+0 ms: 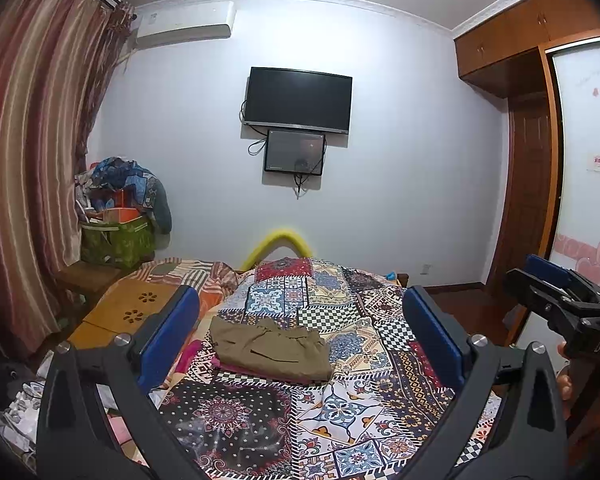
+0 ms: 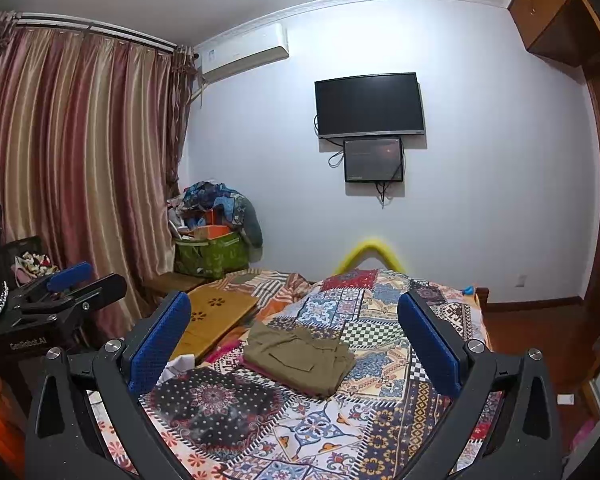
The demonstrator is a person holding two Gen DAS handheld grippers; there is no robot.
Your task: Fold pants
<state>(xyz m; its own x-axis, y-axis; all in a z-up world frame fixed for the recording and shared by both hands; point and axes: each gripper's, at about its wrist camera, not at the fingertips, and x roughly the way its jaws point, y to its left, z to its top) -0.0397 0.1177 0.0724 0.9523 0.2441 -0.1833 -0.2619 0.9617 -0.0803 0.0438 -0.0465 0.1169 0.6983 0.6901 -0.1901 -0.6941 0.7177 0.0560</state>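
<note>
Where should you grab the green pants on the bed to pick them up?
Probably the near edge of the folded olive pants, coming in low from the front. They lie flat in stacked layers on the patchwork bedspread, so pinching all layers there should keep the fold together. Both tools are open.

Left tongs gape wide, gripping nothing; right tongs equally spread, held level alongside.

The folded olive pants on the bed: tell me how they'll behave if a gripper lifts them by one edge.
The olive pants look like soft cloth, so they would probably sag and unfold. They lie in loose stacked layers, so the top layer may peel off alone. Resting on pink fabric over the patterned quilt, they would likely drag rather than slide cleanly.
</note>
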